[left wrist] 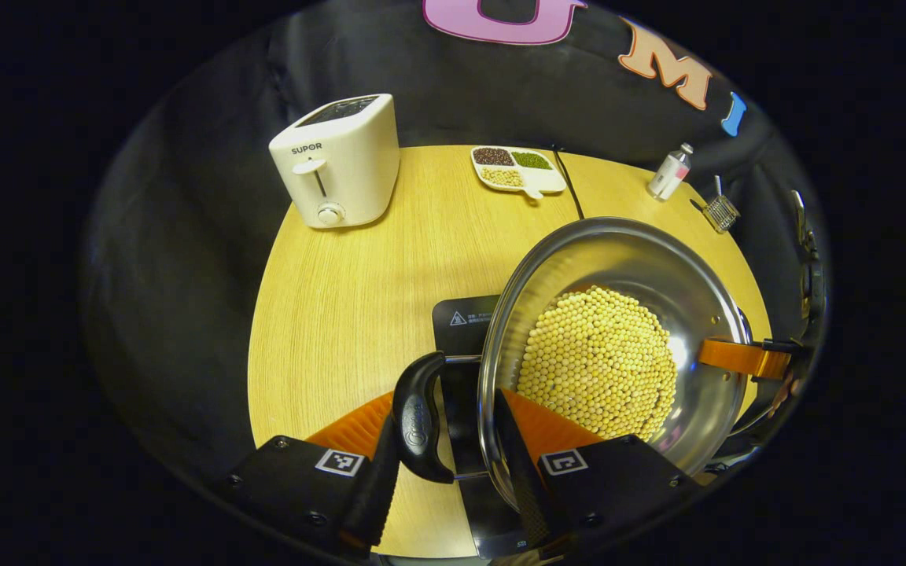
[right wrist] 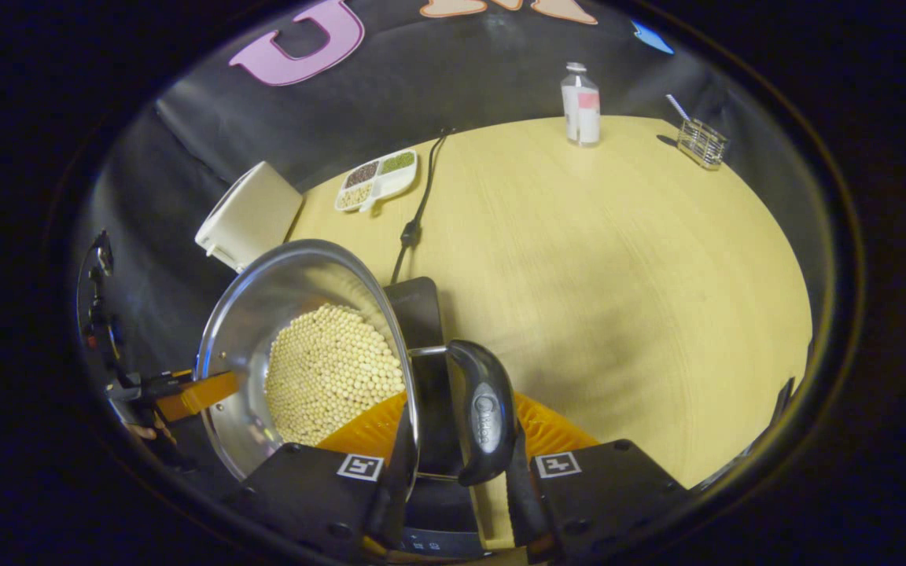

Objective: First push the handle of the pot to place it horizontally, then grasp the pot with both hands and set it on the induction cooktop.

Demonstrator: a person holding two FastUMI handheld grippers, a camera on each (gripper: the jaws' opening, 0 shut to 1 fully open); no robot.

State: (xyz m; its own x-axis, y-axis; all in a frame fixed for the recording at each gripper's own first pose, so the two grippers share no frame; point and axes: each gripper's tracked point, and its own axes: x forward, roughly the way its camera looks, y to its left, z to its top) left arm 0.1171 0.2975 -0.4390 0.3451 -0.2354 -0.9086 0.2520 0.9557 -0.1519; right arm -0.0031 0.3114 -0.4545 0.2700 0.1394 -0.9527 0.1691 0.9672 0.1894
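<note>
1. The pot (left wrist: 618,346), steel and holding a bed of pale round beans (left wrist: 598,369), sits partly over the black induction cooktop (left wrist: 465,322) near the front of the tabletop (left wrist: 343,291); whether it rests on the cooktop or is lifted, I cannot tell.
2. The left tongs (left wrist: 453,440) reach in from the pot's left side, their fingers straddling the pot's black side handle (left wrist: 419,417) and rim, moderately apart; whether both press on it I cannot tell.
3. The right tongs (right wrist: 453,464) come in at the opposite side around the other black handle (right wrist: 484,413) in the same way; their grip is equally unclear.
4. Farther back stand a white toaster (left wrist: 339,161), a divided dish of grains (left wrist: 517,169), a power cord (right wrist: 418,204), a small bottle (right wrist: 580,104) and a wire basket (right wrist: 702,143).
</note>
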